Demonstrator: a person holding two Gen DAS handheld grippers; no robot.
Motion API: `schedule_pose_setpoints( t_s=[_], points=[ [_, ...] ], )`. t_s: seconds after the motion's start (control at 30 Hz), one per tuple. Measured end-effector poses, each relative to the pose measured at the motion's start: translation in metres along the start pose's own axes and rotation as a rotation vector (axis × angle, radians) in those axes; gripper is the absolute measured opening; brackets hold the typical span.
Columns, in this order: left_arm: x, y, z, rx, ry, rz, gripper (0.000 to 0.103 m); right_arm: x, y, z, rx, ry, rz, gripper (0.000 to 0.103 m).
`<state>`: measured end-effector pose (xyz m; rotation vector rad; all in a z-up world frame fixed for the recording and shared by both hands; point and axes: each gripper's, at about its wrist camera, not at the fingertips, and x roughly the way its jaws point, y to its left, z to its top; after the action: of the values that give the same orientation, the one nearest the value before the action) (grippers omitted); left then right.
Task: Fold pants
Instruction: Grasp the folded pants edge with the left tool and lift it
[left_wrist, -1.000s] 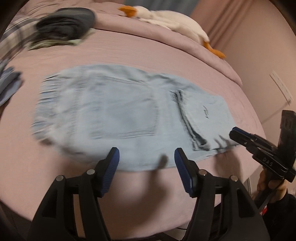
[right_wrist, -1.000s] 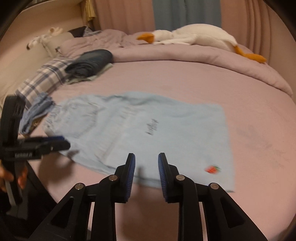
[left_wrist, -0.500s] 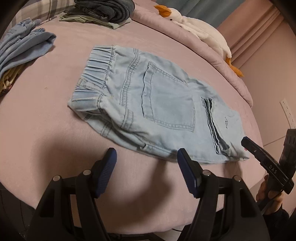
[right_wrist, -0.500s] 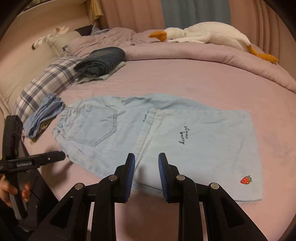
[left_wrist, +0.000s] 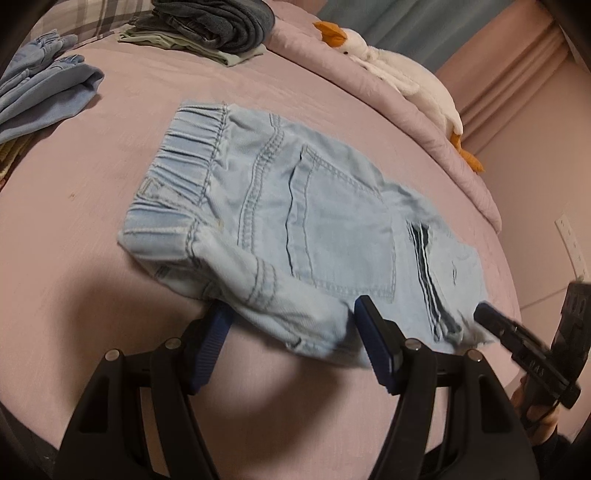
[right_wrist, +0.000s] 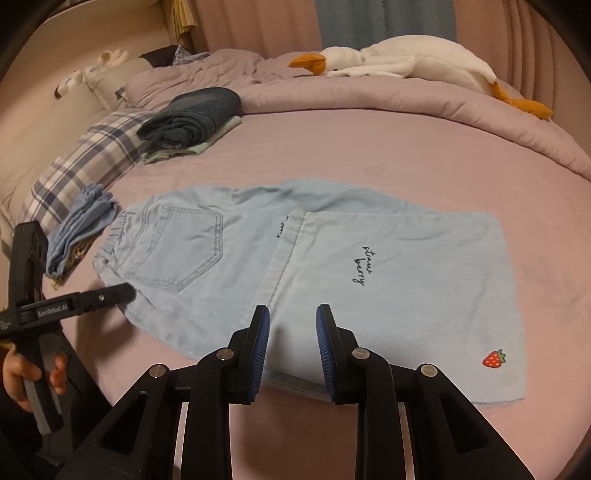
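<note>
I see pink bed (right_wrist: 369, 155) filling both views. Light blue pants (right_wrist: 332, 266) lie flat mid-bed, legs folded over seat, waistband toward my left. Plush goose (right_wrist: 399, 62) on rumpled blanket far side. Dark folded clothes (right_wrist: 192, 114) stacked near plaid pillow (right_wrist: 85, 158); blue garment pile (right_wrist: 79, 229) beside waistband. My left gripper (left_wrist: 291, 332): jaws wide apart, straddling near edge of pants below pocket, not clamped. My right gripper (right_wrist: 291, 350): jaws narrowly apart, over near edge at leg hem, gripping nothing.

The left hand-held gripper (left_wrist: 291, 332) has been brought forward, its open jaws now straddling the pants' (left_wrist: 295, 221) near edge.
</note>
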<state>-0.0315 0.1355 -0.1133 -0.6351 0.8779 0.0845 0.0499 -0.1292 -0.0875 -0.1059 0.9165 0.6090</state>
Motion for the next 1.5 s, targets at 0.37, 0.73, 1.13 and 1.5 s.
schedule_pose_setpoints(
  t_s=[0.37, 0.73, 1.13, 1.5],
  points=[
    [0.009, 0.017, 0.028, -0.203, -0.082, -0.105, 0.052, 0.012, 0.005, 0.003, -0.007, 0.028, -0.01, 0.026],
    [-0.015, -0.018, 0.031, 0.096, -0.188, 0.027, 0.028, 0.058, 0.033, 0.05, -0.06, 0.057, 0.06, 0.026],
    [-0.012, -0.022, 0.036, 0.202, -0.184, 0.062, 0.029, 0.14, 0.061, 0.095, -0.091, 0.221, -0.008, 0.026],
    [-0.006, -0.037, 0.035, 0.276, -0.154, 0.108, 0.028, 0.078, 0.087, 0.021, -0.243, 0.302, 0.051, 0.026]
  ],
)
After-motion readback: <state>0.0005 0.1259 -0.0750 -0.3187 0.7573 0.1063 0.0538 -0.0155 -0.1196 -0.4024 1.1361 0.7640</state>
